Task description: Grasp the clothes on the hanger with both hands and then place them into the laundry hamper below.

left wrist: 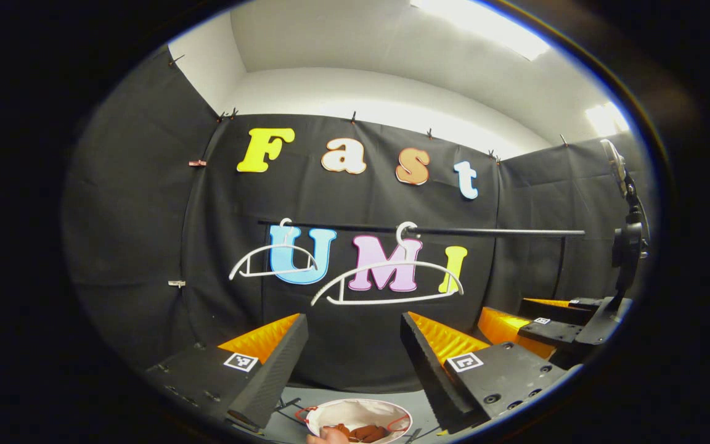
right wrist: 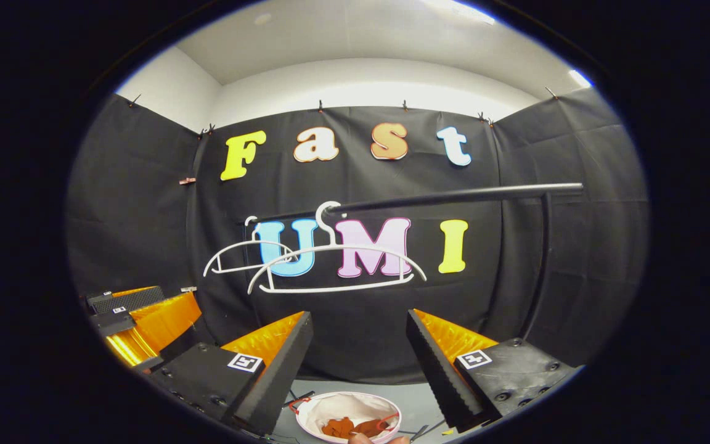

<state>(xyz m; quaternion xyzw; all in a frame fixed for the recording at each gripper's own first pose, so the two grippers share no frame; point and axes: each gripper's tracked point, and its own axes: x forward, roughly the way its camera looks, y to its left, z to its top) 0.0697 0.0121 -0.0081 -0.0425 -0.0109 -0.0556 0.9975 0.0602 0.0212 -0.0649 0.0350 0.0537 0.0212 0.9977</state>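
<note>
Both grippers are held up side by side, facing the rail (left wrist: 490, 232) with fingers spread wide and nothing between them. In the left gripper view, the left gripper (left wrist: 355, 364) is released, its 2 fingers framing the hamper (left wrist: 330, 412) far below; the right gripper (left wrist: 552, 320) shows at the right edge. In the right gripper view, the right gripper (right wrist: 360, 364) is likewise released, and the left gripper (right wrist: 136, 314) sits at the lower left. 2 white hangers hang bare on the rail: the near hanger (left wrist: 386, 280) toward the middle and the far hanger (left wrist: 272, 259) at the rail's left end. The clothes (left wrist: 364, 432), a rust-brown bundle, lie inside the round white hamper on the floor under the rail. A hand (left wrist: 328, 436) shows at the hamper's near rim.
</note>
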